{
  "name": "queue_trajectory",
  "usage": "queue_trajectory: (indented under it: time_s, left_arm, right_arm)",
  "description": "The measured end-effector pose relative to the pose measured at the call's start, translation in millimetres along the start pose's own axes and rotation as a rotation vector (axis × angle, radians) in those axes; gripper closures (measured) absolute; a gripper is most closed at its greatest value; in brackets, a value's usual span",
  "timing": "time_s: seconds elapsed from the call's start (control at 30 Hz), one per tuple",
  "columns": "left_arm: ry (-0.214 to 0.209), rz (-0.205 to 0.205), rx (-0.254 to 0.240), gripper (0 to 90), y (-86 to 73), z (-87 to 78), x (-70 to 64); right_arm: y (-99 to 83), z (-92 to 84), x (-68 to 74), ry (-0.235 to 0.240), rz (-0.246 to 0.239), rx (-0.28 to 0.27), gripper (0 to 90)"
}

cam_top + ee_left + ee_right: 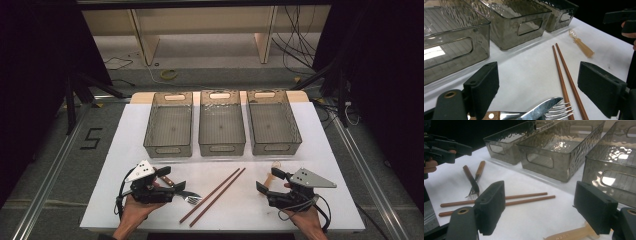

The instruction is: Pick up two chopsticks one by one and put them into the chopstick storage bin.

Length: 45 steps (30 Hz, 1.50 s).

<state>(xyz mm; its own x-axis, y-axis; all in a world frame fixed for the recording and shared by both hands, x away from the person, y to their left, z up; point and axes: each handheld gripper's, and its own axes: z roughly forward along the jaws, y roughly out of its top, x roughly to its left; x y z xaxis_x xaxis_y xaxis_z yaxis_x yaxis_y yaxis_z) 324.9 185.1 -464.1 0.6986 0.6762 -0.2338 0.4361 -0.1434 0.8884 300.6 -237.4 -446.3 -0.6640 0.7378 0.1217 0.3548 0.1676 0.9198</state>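
Both fingers [484, 85] wide (nothing held)

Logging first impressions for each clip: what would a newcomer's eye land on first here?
Three smoky see-through bins stand in a row across the far half of the white table. In front of them a pair of brown chopsticks lies slantwise at the middle. The left gripper stands open over a knife and fork, the right gripper open by a pale spoon.

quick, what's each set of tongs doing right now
left tongs: open, holding nothing, over the knife and fork.
right tongs: open, holding nothing, above the spoon.
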Motion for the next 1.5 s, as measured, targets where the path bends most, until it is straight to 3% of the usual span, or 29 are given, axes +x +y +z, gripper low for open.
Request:
queue_trajectory:
  time_s: [0.27, 0.47, 0.6, 0.63, 0.67, 0.83, 0.87, 0.97, 1.13, 1.5]
  left_arm:
    - [0.001, -0.001, 0.083, 17.3, 12.7, 3.2, -9.8]
    - [-0.037, 0.038, 0.184, 19.0, 27.8, 14.6, -27.7]
    - [-0.05, 0.037, 0.242, 20.9, 35.4, 23.5, -36.1]
    - [-0.047, 0.051, 0.3, 21.5, 37.6, 31.2, -41.8]
    - [-0.043, 0.064, 0.326, 21.8, 38.4, 34.2, -44.3]
    - [-0.049, 0.078, 0.384, 26.7, 42.0, 43.6, -53.5]
    - [-0.052, 0.089, 0.415, 27.4, 44.1, 49.2, -57.9]
    - [-0.03, 0.124, 0.447, 30.3, 47.6, 59.7, -63.3]
    - [-0.021, 0.13, 0.547, 37.0, 50.1, 79.5, -63.0]
    - [0.009, 0.101, 0.652, 51.2, 42.8, 104.0, -56.5]
  right_arm:
    - [1.8, -0.6, 3.4, -0.013, -0.023, 0.006, 26.4]
    - [1.6, -0.2, 0.8, -0.014, -0.012, 0.018, 26.5]
    - [1.8, 0.2, 0.2, -0.009, -0.012, 0.024, 26.6]
    - [1.7, 0.5, 0.3, -0.009, -0.01, 0.027, 26.7]
    - [1.5, 0.7, 0.4, -0.007, -0.009, 0.03, 26.7]
    - [1.3, 1.9, 0.3, 0.002, -0.011, 0.043, 26.7]
    - [1.1, 2.5, 0.4, 0.003, -0.011, 0.042, 26.8]
    - [1.3, 3.1, 0.6, 0.01, -0.007, 0.041, 26.8]
    - [1.4, 2.6, 0.0, 0.011, -0.007, 0.039, 26.9]
    - [1.1, 3.7, 0.5, 0.016, -0.005, 0.047, 27.5]
